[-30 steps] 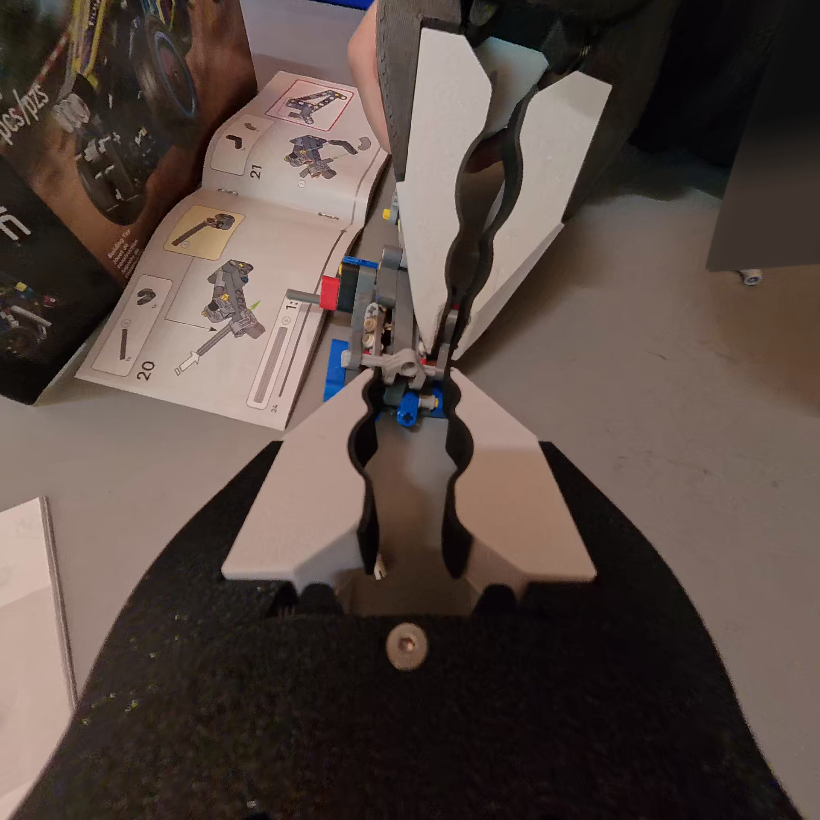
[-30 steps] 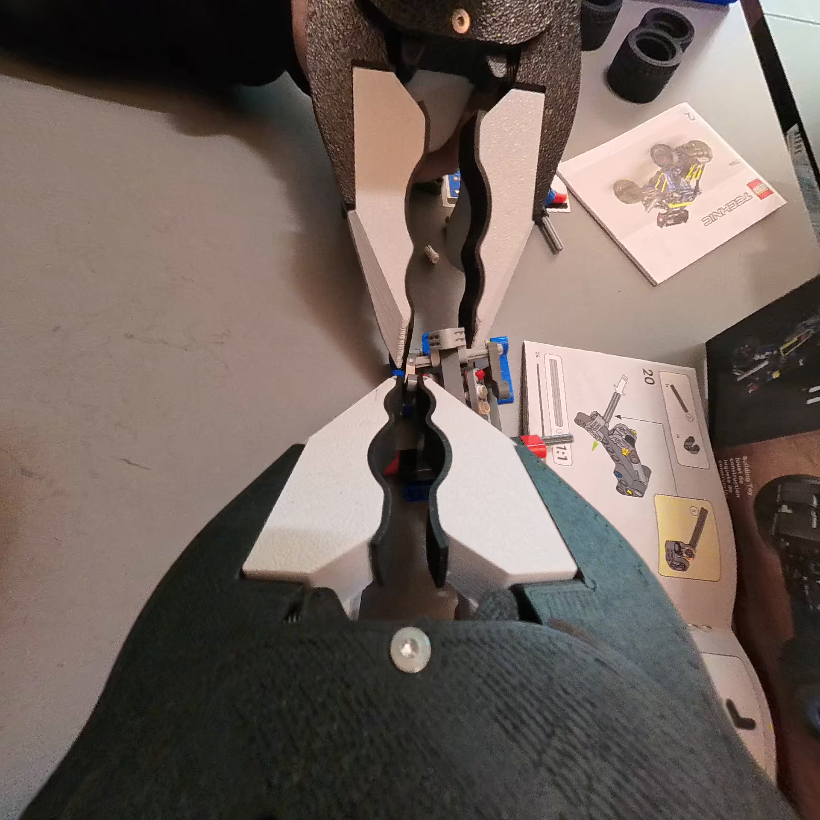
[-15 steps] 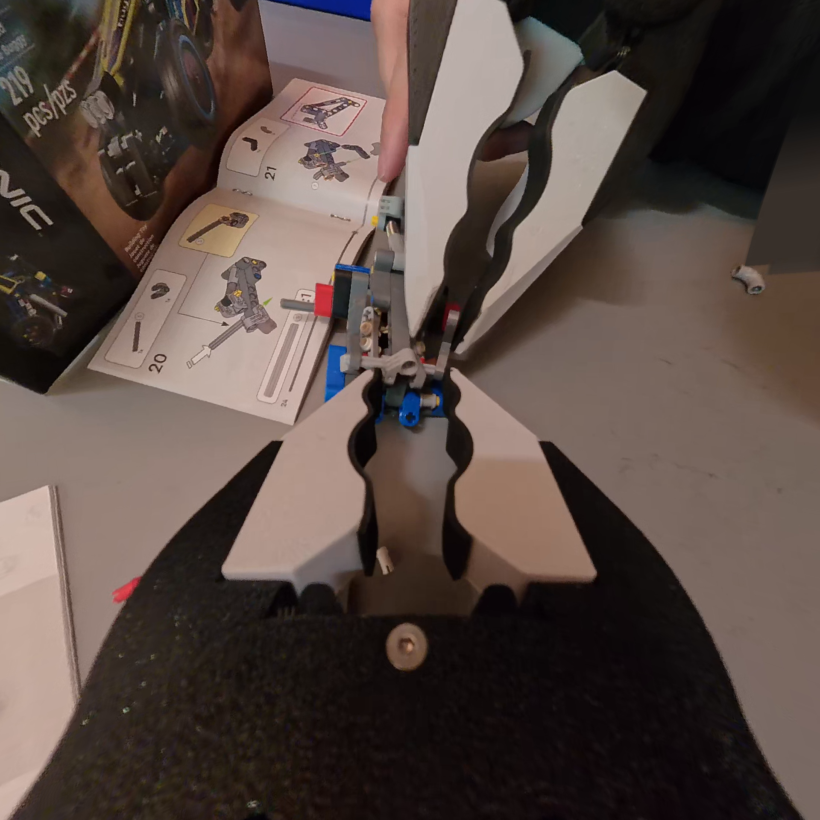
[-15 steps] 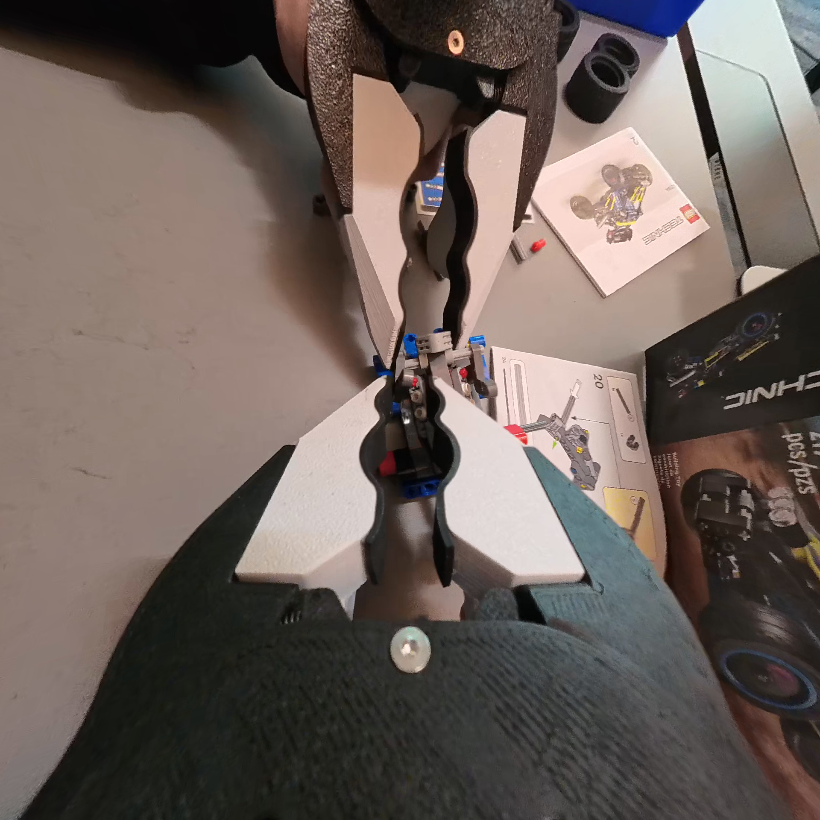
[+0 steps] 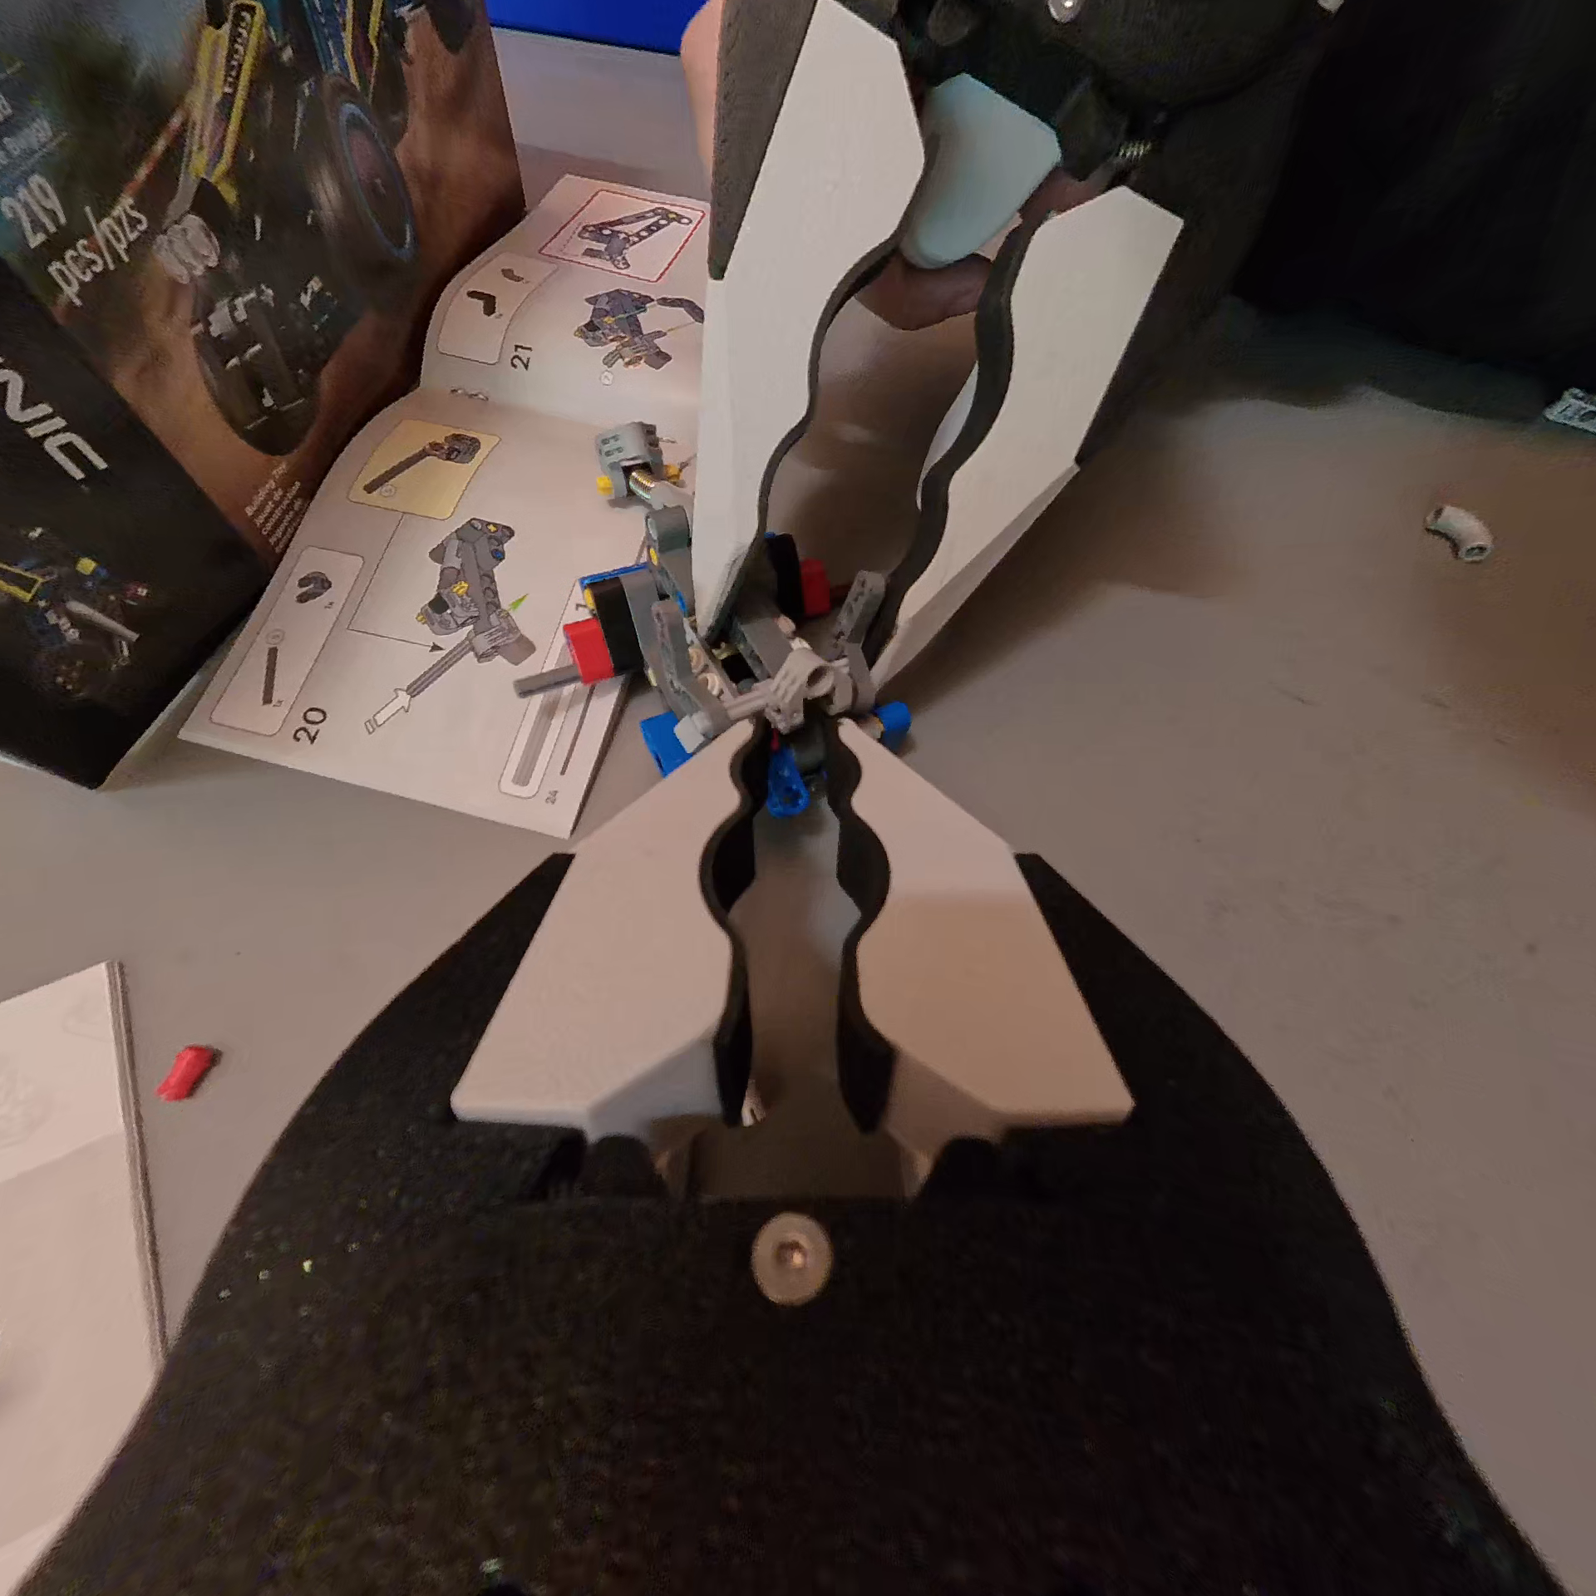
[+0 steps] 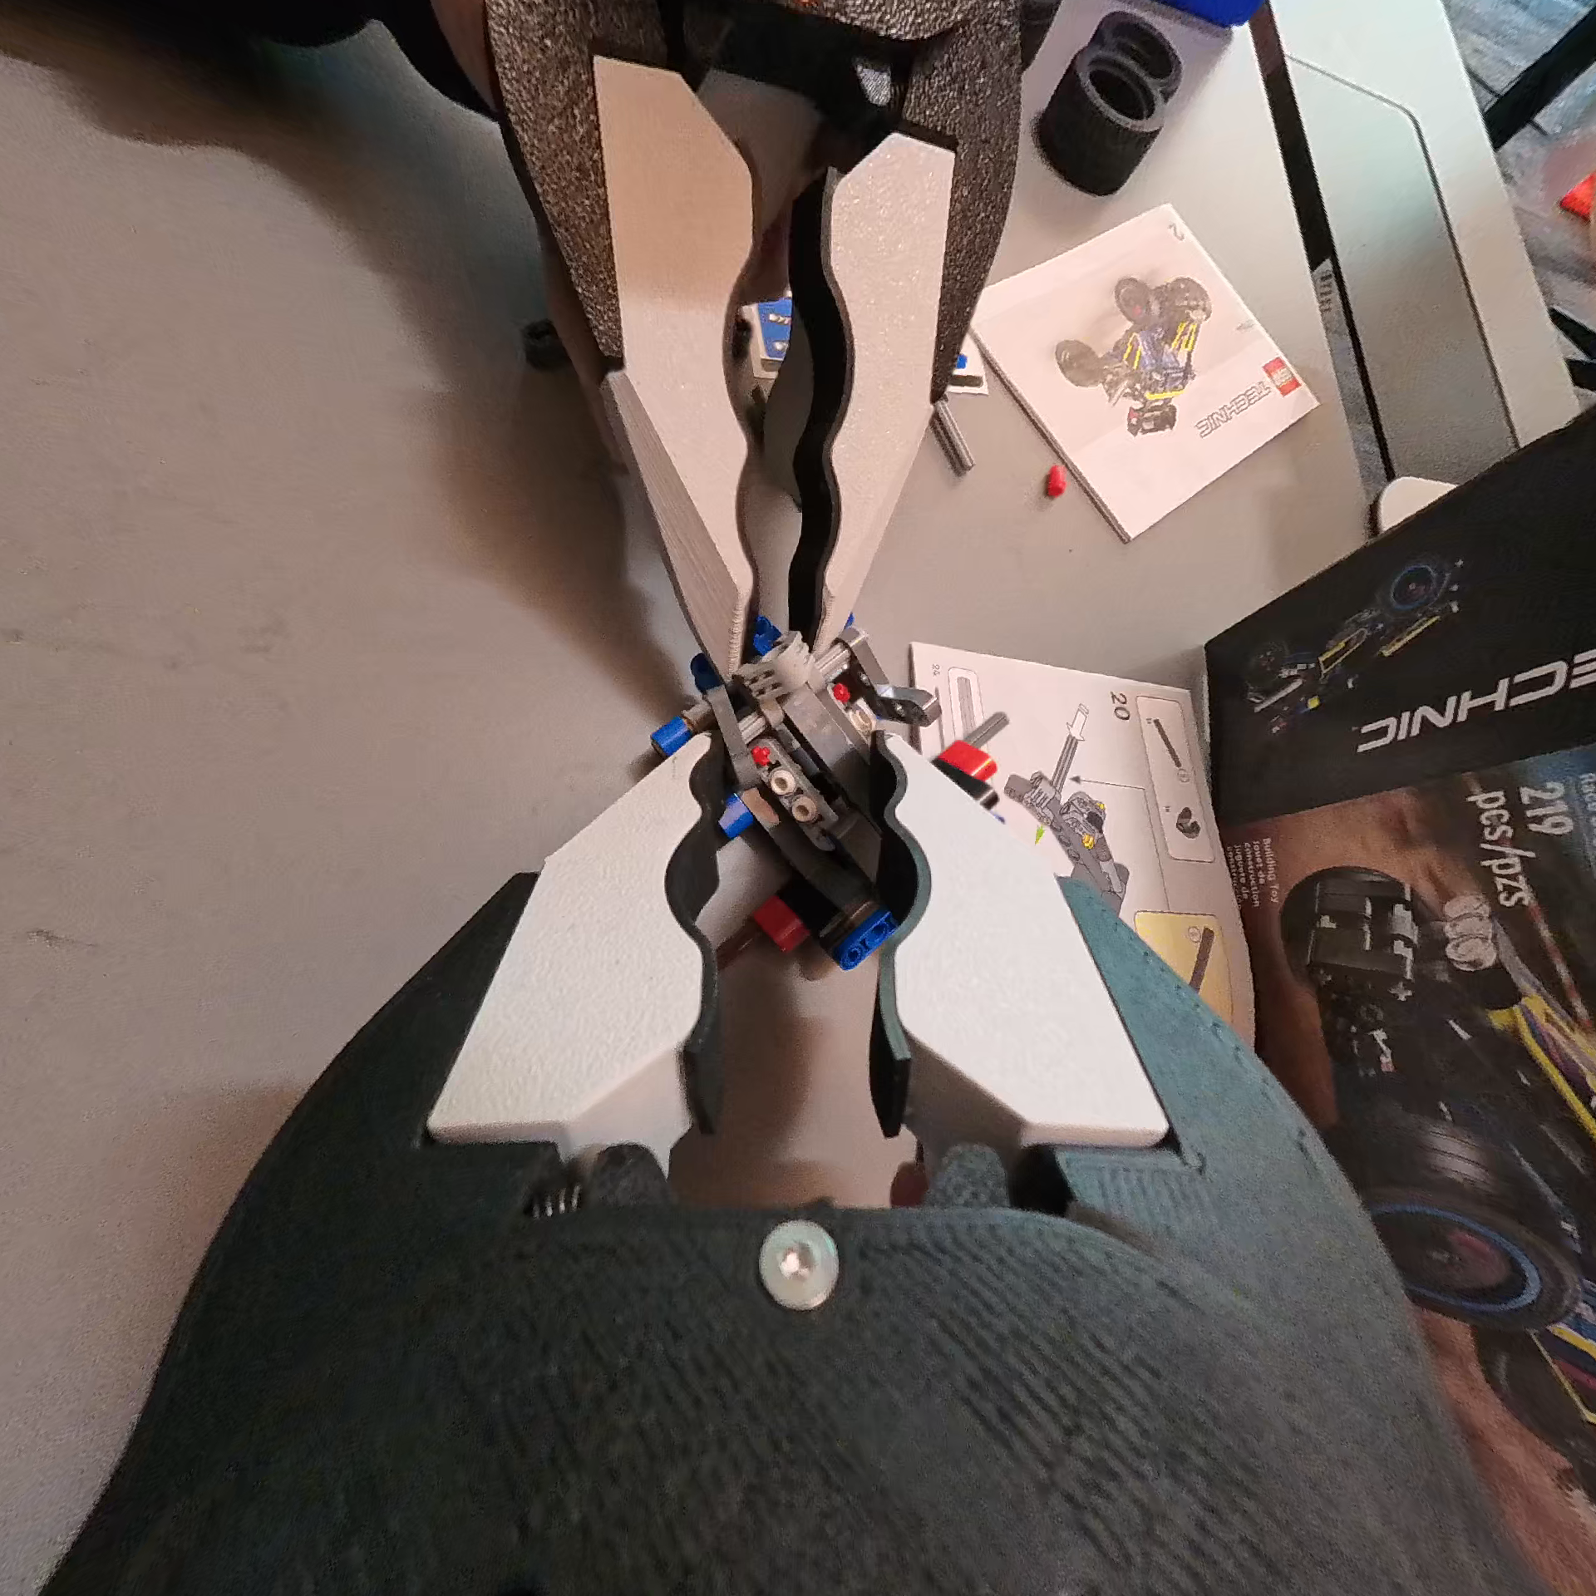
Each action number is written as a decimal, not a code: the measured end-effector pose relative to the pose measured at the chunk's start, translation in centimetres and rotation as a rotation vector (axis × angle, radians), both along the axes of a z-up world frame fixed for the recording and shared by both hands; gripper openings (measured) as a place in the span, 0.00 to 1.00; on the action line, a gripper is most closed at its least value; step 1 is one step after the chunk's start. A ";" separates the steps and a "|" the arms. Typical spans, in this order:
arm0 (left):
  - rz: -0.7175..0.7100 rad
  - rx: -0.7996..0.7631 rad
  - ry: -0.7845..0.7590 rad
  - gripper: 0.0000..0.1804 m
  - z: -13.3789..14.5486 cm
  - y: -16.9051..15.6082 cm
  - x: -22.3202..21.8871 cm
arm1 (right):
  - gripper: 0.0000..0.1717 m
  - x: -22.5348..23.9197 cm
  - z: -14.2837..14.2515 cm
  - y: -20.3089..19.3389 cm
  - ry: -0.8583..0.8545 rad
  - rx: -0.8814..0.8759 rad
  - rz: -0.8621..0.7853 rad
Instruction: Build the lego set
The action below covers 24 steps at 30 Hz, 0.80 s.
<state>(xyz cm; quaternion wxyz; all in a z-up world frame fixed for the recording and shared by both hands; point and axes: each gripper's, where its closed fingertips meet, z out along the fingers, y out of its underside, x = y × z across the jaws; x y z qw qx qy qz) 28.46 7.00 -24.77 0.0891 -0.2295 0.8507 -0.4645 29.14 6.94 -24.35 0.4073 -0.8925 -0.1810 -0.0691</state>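
Both grippers clamp the half-built brick chassis (image 6: pixel 803 777) over the grey table (image 6: pixel 259 604): left gripper (image 5: pixel 799 734) pinching its end, right gripper (image 6: pixel 799 777) astride its frame (light, stiff, likely to pop apart; best held by the beams).

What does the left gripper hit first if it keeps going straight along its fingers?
The left gripper is already at the grey and blue brick assembly, which sits at its fingertips. Straight past it stand the right gripper's fingers, pointing back from the opposite side. How far off these are is unclear.
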 end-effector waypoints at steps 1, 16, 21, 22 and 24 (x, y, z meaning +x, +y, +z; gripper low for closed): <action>-0.002 -0.001 0.001 0.05 0.0 -0.1 0.0 | 0.18 -0.1 0.0 -0.1 -0.001 -0.002 0.008; 0.044 0.024 -0.025 0.03 -0.2 0.1 0.6 | 0.13 -0.3 0.6 -0.2 0.015 0.054 0.063; 0.057 0.018 -0.013 0.03 -0.2 0.3 0.7 | 0.13 0.1 0.6 -0.5 -0.061 0.040 0.066; 0.059 0.015 -0.007 0.03 -0.2 0.4 0.7 | 0.13 0.1 0.6 -0.5 -0.100 0.033 0.077; 0.059 0.011 0.007 0.03 -0.2 0.6 0.6 | 0.13 0.2 0.5 -0.7 -0.184 0.017 0.102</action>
